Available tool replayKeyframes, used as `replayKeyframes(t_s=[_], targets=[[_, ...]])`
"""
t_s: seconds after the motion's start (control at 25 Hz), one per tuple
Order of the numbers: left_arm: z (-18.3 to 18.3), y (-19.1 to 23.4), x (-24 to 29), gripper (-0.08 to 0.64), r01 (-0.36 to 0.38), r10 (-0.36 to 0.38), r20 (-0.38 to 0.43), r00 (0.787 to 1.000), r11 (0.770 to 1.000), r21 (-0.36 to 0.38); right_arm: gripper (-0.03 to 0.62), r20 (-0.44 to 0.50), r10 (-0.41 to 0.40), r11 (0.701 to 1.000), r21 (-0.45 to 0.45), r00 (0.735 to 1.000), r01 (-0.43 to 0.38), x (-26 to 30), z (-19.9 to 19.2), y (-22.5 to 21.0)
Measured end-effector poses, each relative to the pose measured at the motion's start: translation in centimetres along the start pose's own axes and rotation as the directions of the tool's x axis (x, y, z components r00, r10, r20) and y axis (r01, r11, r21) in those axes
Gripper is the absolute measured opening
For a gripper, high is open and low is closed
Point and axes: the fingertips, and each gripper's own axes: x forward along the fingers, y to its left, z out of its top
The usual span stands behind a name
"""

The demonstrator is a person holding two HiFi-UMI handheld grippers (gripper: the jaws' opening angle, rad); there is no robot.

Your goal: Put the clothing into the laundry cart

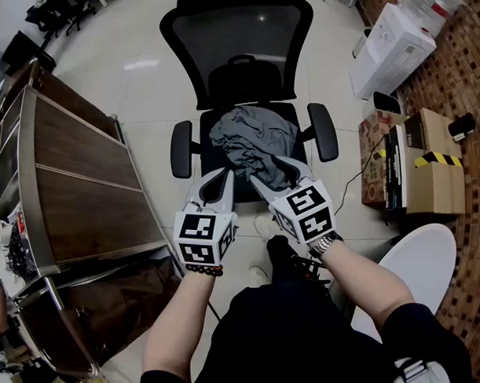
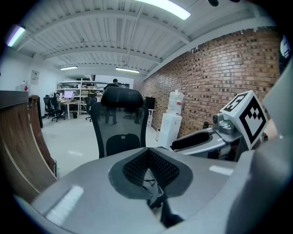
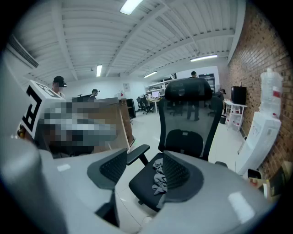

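A crumpled grey piece of clothing point(image 1: 253, 140) lies on the seat of a black mesh office chair point(image 1: 237, 45) in front of me. My left gripper point(image 1: 223, 174) is at the garment's near left edge. Its jaws are closed, and in the left gripper view a fold of grey clothing point(image 2: 153, 185) shows between the pads. My right gripper point(image 1: 266, 169) stands open at the garment's near right side. In the right gripper view point(image 3: 145, 155) the clothing point(image 3: 158, 178) lies on the seat beyond the gap, close to the right pad.
A brown panelled unit on a metal frame point(image 1: 76, 165) stands close on the left. At the right are a white water dispenser point(image 1: 390, 47), cardboard boxes point(image 1: 433, 170), a white round table point(image 1: 426, 264) and a brick wall. People stand far back in the room.
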Motion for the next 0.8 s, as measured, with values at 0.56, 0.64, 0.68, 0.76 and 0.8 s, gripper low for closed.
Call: replayKeyframes(t_s=[0.56, 0.64, 0.68, 0.76, 0.8], targets=[[-6.8, 6.6, 15.1, 0.003, -0.04, 0.032, -0.122, 0.992, 0.997, -0.062, 0.377, -0.205, 0.071, 0.997, 0.014, 0.976, -0.07, 15.1, -9.5, -12.1], [-8.0, 7.7, 16.7, 0.003, -0.053, 0.04, -0.144, 0.989, 0.995, -0.082, 0.385, -0.229, 0.076, 0.997, 0.008, 0.971, -0.076, 17.1, -10.7, -13.3], [-8.8, 8.5, 17.6, 0.003, -0.06, 0.044, -0.157, 0.987, 0.994, -0.094, 0.393, -0.245, 0.079, 0.997, 0.007, 0.966, -0.08, 18.2, -11.4, -13.9], [-10.5, 10.1, 19.4, 0.003, -0.073, 0.052, -0.187, 0.981, 0.991, -0.108, 0.402, -0.282, 0.091, 0.996, 0.01, 0.955, -0.092, 20.6, -13.1, -14.9], [-11.5, 10.9, 20.3, 0.003, -0.08, 0.055, -0.202, 0.978, 0.99, -0.115, 0.408, -0.3, 0.098, 0.995, 0.011, 0.949, -0.099, 21.7, -13.9, -15.3]])
